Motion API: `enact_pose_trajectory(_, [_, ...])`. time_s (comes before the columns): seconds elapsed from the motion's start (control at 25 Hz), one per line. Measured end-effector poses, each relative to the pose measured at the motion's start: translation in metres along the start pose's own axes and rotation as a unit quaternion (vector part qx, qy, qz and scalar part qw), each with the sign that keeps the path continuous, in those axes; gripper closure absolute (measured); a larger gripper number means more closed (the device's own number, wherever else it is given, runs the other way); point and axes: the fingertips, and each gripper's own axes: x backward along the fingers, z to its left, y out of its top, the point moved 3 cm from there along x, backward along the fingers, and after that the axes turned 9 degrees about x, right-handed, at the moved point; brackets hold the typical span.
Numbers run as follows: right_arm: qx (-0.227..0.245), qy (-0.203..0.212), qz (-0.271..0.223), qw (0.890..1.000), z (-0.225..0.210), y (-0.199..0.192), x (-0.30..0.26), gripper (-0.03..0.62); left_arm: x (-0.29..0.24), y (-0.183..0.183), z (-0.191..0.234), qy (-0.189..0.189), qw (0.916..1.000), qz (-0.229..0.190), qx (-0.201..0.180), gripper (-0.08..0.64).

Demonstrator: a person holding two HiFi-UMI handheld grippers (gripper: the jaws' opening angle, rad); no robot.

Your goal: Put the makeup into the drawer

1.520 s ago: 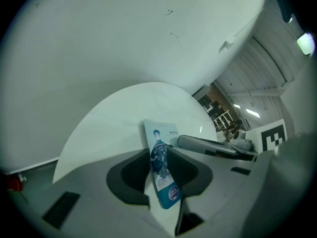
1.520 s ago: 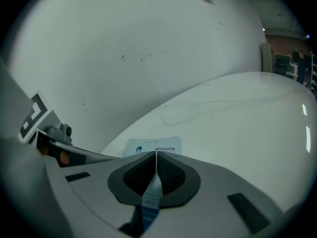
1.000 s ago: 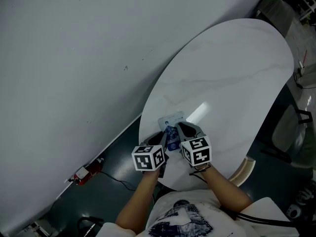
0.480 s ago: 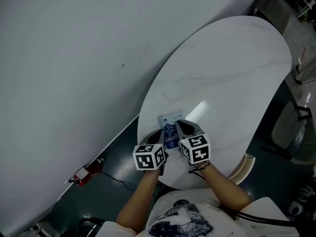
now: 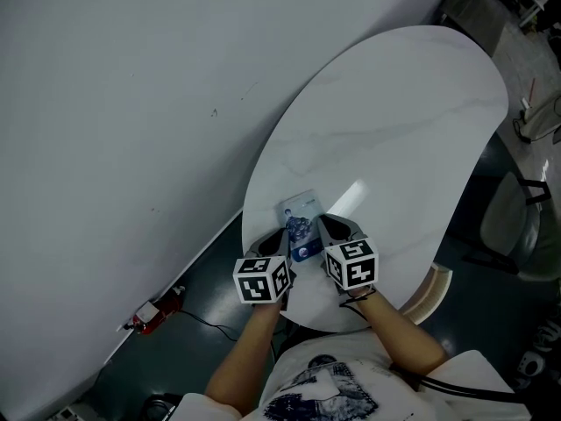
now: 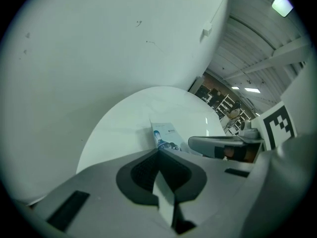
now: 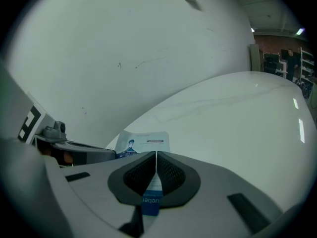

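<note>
Makeup, a flat printed sachet [image 5: 301, 224] with a pale top and a blue band lower down, is pinched from both sides over the near end of the white oval table [image 5: 399, 121]. The left gripper [image 5: 283, 239] has its jaws drawn tight together on the sachet's left edge; in the left gripper view a thin pale strip of the packet runs back between the dark ribbed pads [image 6: 141, 175]. The right gripper [image 5: 325, 228] is clamped the same way on the right edge, and in the right gripper view the blue part of the packet pokes out behind its closed jaws. The two grippers sit side by side, close together, both angled downward and away from the person, with their marker cubes [image 5: 262, 279] nearest the body. The sachet stands out ahead of the fingertips, its printed face turned up. Whether its far end touches the tabletop I cannot tell. A plain grey wall [image 5: 131, 103] runs along the table's far left side.
</note>
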Motion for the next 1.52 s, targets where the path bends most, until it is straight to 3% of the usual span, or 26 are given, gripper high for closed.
enact_pose_trajectory(0.52, [-0.006,-0.019,-0.034,0.999,0.042,-0.020,0.060,0.569,0.063,-0.022,-0.018,-0.016,0.9983,-0.038,-0.040,0.524])
enact_pose_trajectory(1.08, [-0.012,-0.045,-0.083,0.995,0.091,-0.060,0.147,0.569,0.148,-0.066,-0.042,-0.035,0.9909,-0.085,-0.098,0.525])
enact_pose_trajectory(1.52, [-0.022,-0.080,-0.113,0.990,0.120,-0.101,0.220,0.569,0.201,-0.118,-0.068,-0.058,0.9837,-0.094,-0.142,0.525])
